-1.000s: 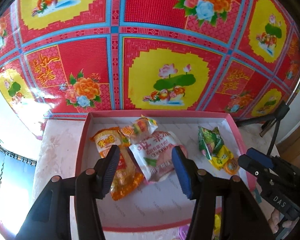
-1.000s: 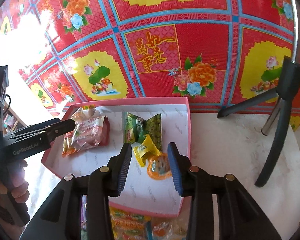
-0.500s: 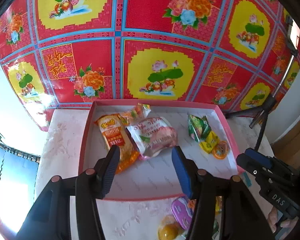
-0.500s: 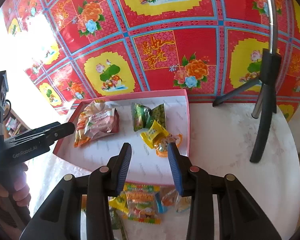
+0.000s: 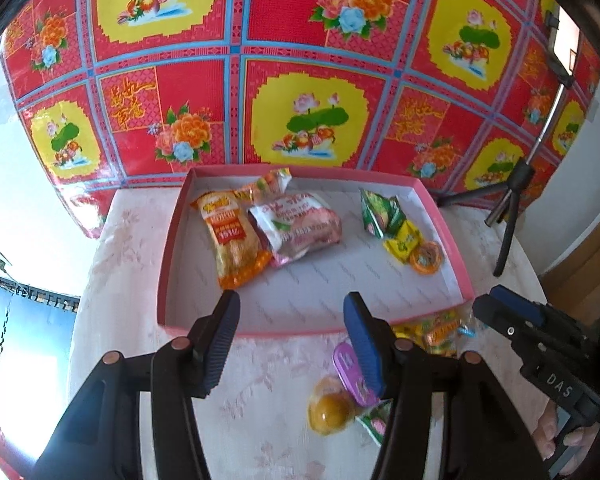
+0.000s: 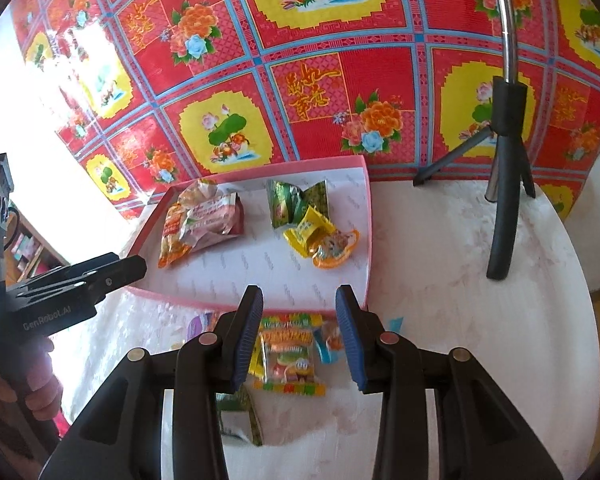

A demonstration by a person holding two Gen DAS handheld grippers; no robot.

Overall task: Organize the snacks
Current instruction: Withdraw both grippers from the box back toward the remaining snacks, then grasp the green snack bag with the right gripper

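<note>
The white counter (image 6: 440,264) carries a pink tray (image 6: 369,240) at twelve o'clock, loose snacks (image 6: 290,356) nearer (six o'clock), tripod (image 6: 504,184) at two.

Black gripper (image 5: 292,312), blue-padded fingers (image 5: 362,342)

It looks like a home room: a round surface under a pale floral cloth (image 6: 480,300), a shiny red-and-yellow flowered sheet (image 5: 308,72) hung behind it, a wooden bookshelf (image 6: 24,246) at the left, and a black tripod (image 6: 504,184) for recording.
</note>
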